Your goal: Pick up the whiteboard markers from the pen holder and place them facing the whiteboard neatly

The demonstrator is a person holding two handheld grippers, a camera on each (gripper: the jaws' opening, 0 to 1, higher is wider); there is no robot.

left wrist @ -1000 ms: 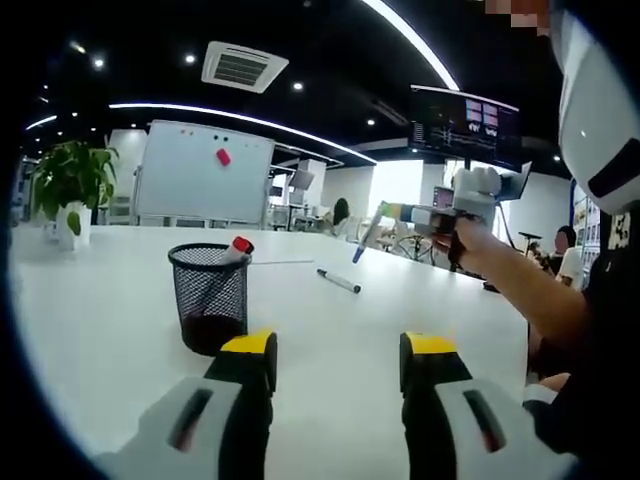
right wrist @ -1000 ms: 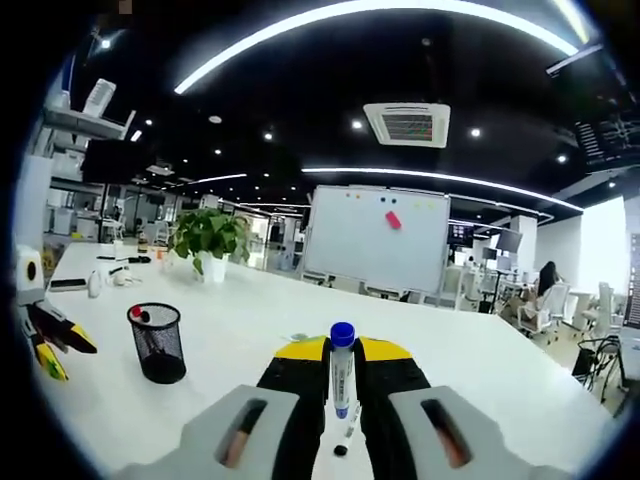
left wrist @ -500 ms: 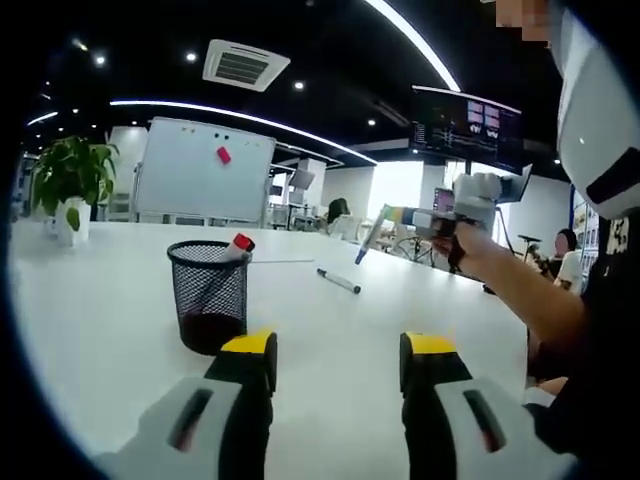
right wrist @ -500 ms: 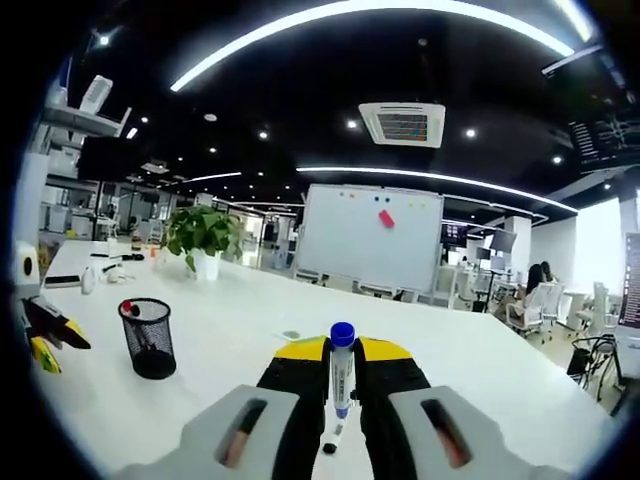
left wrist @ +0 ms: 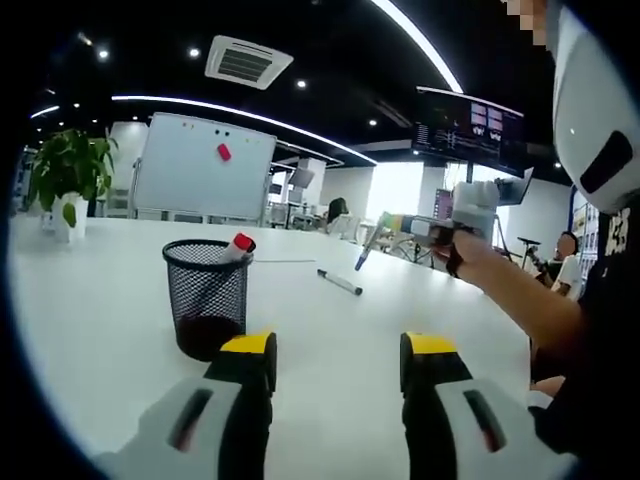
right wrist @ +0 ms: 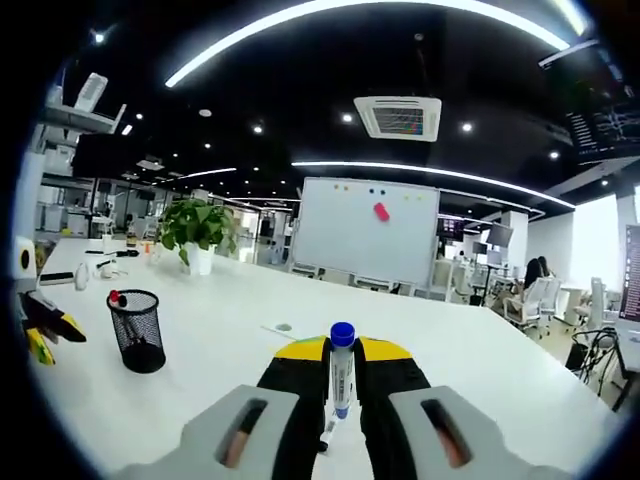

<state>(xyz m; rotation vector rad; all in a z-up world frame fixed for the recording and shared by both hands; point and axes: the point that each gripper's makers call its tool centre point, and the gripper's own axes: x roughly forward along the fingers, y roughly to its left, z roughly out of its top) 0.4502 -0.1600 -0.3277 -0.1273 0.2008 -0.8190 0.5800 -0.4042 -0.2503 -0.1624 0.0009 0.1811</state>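
Red-capped marker (left wrist: 238,246) mostly hidden inside mesh pen holder (left wrist: 208,296); black marker (right wrist: 327,433) partly behind jaws.

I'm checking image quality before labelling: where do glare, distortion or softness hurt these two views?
Left gripper view: fisheye bends the ceiling light strips; the bright window behind the right gripper washes out the blue-capped marker. Right gripper view: the whiteboard reads clearly, the pen holder is small, and the edges curve strongly.
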